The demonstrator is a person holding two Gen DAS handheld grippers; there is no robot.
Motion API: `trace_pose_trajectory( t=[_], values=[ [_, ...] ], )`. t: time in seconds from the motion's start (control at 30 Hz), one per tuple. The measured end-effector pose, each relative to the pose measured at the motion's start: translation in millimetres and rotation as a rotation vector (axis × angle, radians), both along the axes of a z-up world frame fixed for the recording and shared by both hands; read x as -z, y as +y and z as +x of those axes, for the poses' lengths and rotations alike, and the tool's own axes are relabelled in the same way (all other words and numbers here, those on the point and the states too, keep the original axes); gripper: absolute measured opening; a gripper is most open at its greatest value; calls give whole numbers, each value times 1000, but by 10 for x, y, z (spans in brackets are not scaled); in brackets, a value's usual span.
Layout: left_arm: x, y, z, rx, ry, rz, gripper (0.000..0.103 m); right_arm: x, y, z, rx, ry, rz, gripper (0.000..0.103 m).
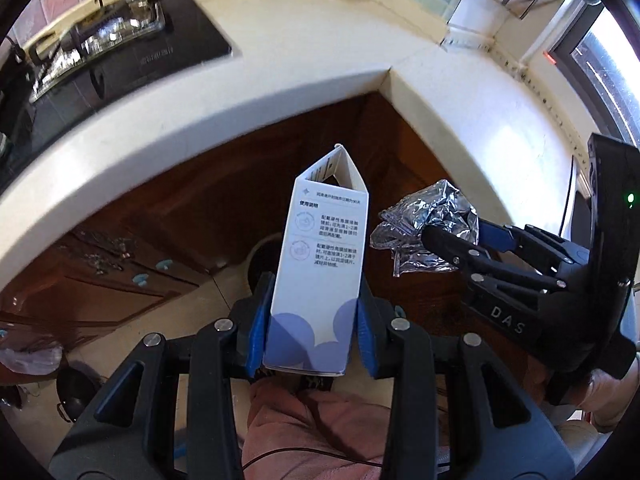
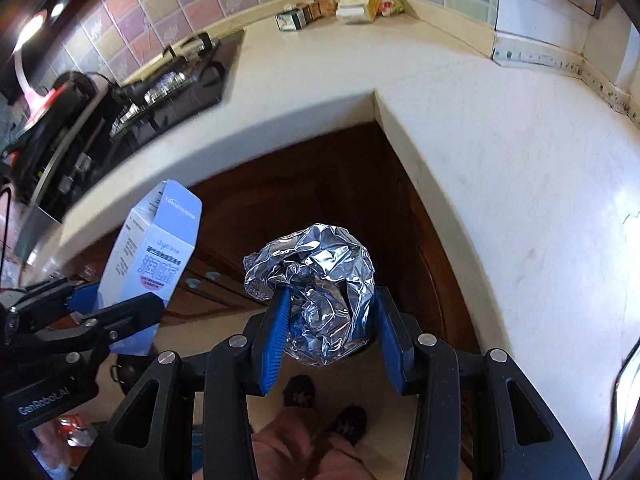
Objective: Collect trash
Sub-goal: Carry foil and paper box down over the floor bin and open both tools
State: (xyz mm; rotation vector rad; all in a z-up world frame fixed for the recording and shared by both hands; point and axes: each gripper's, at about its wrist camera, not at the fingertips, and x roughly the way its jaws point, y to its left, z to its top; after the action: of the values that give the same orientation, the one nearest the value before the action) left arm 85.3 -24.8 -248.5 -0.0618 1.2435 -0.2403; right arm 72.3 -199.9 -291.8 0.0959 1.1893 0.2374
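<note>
1. The left gripper (image 1: 312,332) has its blue pads clamped on the bottom end of a tall white and lavender cardboard carton (image 1: 320,264) with printed text. The carton's top flap is popped open and it's up off the counter, out over the floor.
2. The right gripper (image 2: 330,336) is squeezing a crumpled silver foil ball (image 2: 316,280) between its blue pads, also held in the air in front of the dark brown wooden cabinets (image 2: 304,184).
3. Both pieces of trash sit side by side, near each other but not touching.
4. Behind them is the white L-shaped countertop (image 1: 304,68), with a black glass gas stove (image 1: 120,40) on the left stretch and some small boxes (image 2: 356,0) back against the tiled wall.
5. Straight below you can see pink trouser legs (image 2: 304,440) and dark slippers (image 2: 348,420) on a pale tiled floor.
</note>
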Motion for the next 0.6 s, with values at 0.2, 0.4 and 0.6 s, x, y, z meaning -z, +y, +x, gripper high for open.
trace_pose_trajectory(
  t=[0.2,0.4,0.6],
  values=[
    [546,43,21,21,65,-23,34,640,82,-83,32,71,-51,41],
    [1176,73,122,51,129,-37,34,1162,169,-149,56,101,-96,41],
    [1777,1,302,94,152,-37,34,1775,195,-88,105,148,-109,41]
  ],
)
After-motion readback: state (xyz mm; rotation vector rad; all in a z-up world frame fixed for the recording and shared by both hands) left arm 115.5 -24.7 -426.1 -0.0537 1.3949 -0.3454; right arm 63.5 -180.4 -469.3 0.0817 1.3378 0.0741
